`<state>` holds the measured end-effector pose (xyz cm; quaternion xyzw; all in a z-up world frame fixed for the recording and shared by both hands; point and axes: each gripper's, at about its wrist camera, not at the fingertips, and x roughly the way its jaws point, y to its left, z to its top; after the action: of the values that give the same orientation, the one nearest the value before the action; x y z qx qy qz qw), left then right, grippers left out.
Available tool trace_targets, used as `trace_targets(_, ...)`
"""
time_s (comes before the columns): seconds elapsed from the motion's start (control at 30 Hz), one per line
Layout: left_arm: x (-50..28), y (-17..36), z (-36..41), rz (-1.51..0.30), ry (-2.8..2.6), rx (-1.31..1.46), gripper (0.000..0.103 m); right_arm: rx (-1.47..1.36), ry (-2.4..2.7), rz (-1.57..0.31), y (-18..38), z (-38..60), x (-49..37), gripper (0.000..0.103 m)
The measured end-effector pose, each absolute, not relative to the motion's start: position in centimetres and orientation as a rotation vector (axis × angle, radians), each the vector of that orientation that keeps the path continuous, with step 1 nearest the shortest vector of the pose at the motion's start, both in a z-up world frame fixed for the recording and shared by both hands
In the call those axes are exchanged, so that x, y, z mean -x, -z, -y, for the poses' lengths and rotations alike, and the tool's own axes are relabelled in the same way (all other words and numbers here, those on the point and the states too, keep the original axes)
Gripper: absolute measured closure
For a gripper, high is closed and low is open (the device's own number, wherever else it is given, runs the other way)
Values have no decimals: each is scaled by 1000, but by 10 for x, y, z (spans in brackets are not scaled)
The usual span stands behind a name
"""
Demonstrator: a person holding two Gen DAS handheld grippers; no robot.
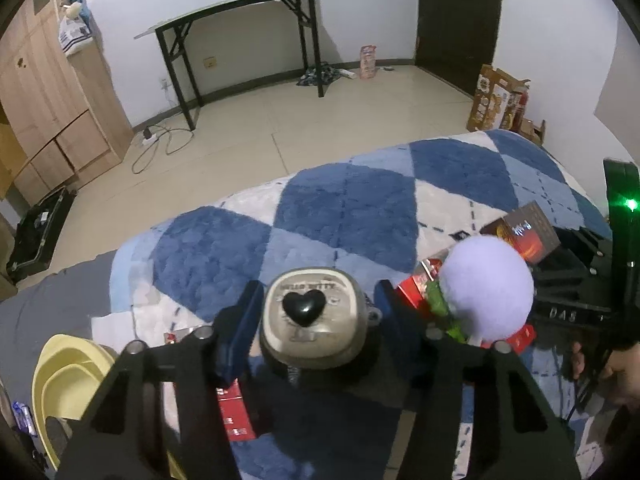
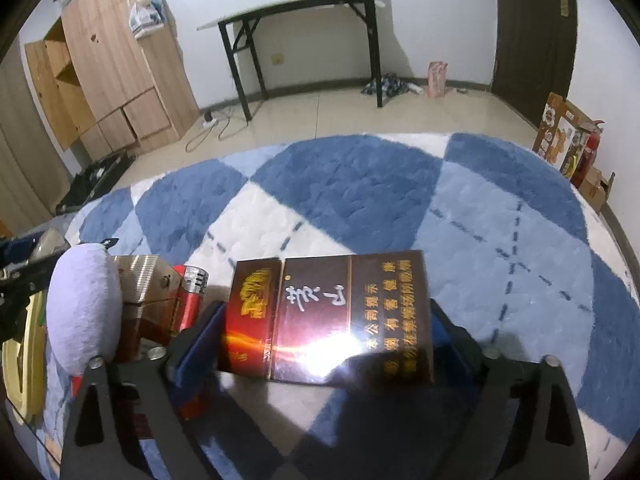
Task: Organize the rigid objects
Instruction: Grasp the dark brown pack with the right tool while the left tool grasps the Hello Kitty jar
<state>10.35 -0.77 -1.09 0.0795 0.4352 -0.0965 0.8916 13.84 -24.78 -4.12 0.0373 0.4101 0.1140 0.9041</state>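
on a blue-and-white checked blanket [image 1: 344,208], two hand-held grippers work a cluster of small goods. at far left, a yellow basin [image 1: 68,376] sits at the blanket's edge. next, the left gripper [image 1: 316,312] has its blue pads narrowed against the sides of a small rounded tin [image 1: 312,316] with a black heart on its lid; the grip looks set, though the contact at the right pad is partly hidden. beside it lies a lilac plush ball [image 1: 490,288] over red packets [image 1: 416,290]. in the right wrist view a red lighter [image 2: 192,296] stands just left of the dark red cigarette box [image 2: 332,316], which lies flat between the wide-set pads of the right gripper [image 2: 326,338]; they flank it closely, and whether they yet press on it cannot be told. the risks, as judged: the tin's curved, smooth sides could let it squirt from the pads on lifting, and the right gripper's left pad could knock the lighter over as it closes on the box.
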Motion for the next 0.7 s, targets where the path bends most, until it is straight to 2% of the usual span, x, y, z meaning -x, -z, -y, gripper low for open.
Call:
trace_targets(0.33,-99,4,3,-840,213,-128,46,-95,-260,-811,42,260,-129,11)
trace_targets(0.43,-100,5,3,-855,232,-114,54,-86,-240,-803,41,263,-127,11)
trace_targets(0.53,-99,6,5,-843,227,-120,54,-55,-246,-806,42,256,-127,7)
trace_targets(0.7,-98,5,6,-834,221,-119,54,-20,-241,-815,43,252,-128,11)
